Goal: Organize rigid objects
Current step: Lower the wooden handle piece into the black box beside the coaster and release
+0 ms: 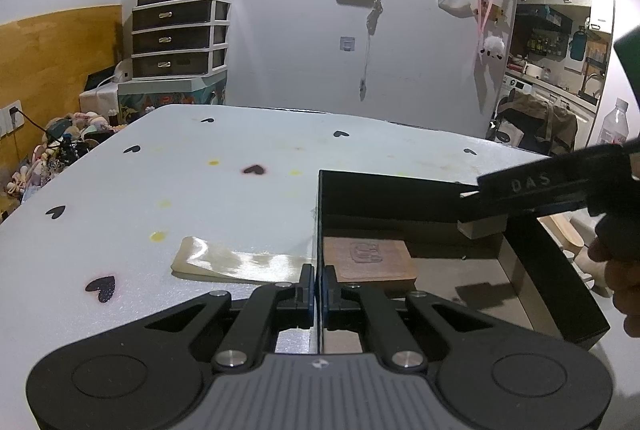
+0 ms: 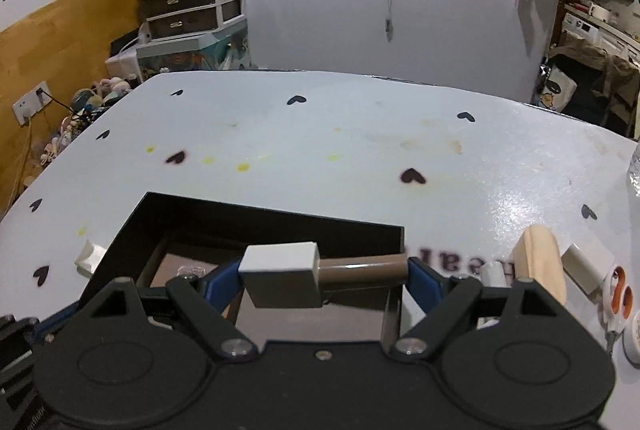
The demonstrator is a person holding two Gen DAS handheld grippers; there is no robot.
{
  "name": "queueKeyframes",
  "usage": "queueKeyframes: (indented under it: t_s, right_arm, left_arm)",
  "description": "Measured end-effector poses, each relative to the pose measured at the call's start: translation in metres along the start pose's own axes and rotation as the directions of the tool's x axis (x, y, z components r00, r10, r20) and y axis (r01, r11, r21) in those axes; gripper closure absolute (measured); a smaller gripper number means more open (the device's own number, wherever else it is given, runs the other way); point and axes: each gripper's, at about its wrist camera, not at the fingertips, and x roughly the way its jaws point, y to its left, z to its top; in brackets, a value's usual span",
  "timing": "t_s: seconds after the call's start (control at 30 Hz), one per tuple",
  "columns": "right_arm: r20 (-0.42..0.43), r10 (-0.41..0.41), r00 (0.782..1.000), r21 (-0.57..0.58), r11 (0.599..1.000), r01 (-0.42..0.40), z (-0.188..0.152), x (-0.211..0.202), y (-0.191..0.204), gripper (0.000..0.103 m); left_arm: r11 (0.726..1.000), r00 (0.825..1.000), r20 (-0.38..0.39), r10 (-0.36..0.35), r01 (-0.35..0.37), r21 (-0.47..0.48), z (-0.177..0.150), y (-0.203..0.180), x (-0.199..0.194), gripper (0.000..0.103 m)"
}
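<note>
Right claw (image 2: 324, 274) clamped on stamp (image 2: 316, 276) at frame centre: lower well inside black box (image 2: 256, 213) before releasing; left claw (image 1: 319, 294) pinches box wall.

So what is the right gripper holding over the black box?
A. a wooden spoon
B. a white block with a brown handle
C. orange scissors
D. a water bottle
B: in the right wrist view the right gripper is shut on the white block with a brown handle, held above the black box; the orange scissors lie on the table beside it.
</note>
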Motion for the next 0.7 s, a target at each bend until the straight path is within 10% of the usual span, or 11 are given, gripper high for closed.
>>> queueKeyframes:
  t_s: [0.3,0.7]
  right_arm:
    - [-0.023,0.078,0.997,0.042,0.996,-0.077,0.018,-0.009,0.011,0.016]
    - [-0.196,-0.009,0.981,0.122,0.992,0.033,0.016,0.041,0.022,0.015]
  left_arm:
    - [1.0,1.0,0.001,0.001,-0.001,-0.005,0.001,0.0,0.001,0.1]
    - [1.0,1.0,0.006,-0.011,0.011,-0.016,0.001,0.003,0.001,0.1]
